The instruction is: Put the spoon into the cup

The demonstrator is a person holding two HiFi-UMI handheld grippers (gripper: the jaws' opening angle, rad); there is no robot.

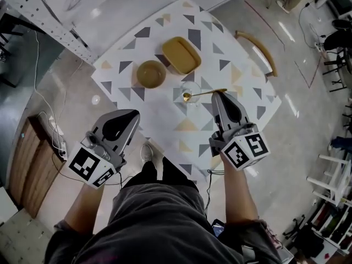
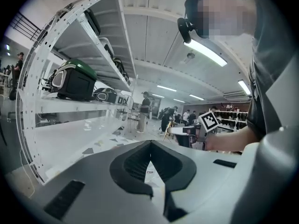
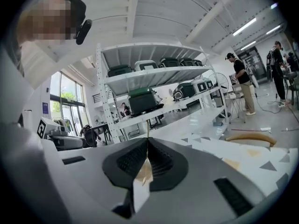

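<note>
Your right gripper (image 3: 147, 143) has its jaws pressed onto the thin gold handle of the spoon (image 3: 147, 133), which shows edge-on as a fine line running up between the dark pads. From the head view, that gripper (image 1: 219, 95) holds the handle's far end. The spoon (image 1: 206, 93) reaches left from there, and its bowl end sits within the outline of the clear cup (image 1: 195, 89). Whether it touches the glass cannot be told from above.

Your left gripper (image 2: 150, 144) has its jaws closed tip to tip with nothing in them. It hangs off the near left corner of the table (image 1: 165, 117), well apart from the cup.

The cup stands near the middle of the patterned table. A round brown bowl (image 1: 150, 73) sits near it on the far left, not touching it. A mustard-yellow rectangular dish (image 1: 181, 55) lies just beyond the cup, close beside the bowl. Both stand on the far side of the cup, away from the spoon's line.

A curved wooden chair back (image 1: 257, 47) stands off the table's right edge. A white perforated shelf rack (image 1: 38, 12) stands to the far left, and it carries a green and black case (image 2: 74, 80). A white power strip (image 1: 55, 133) lies on the floor beside your left gripper.
</note>
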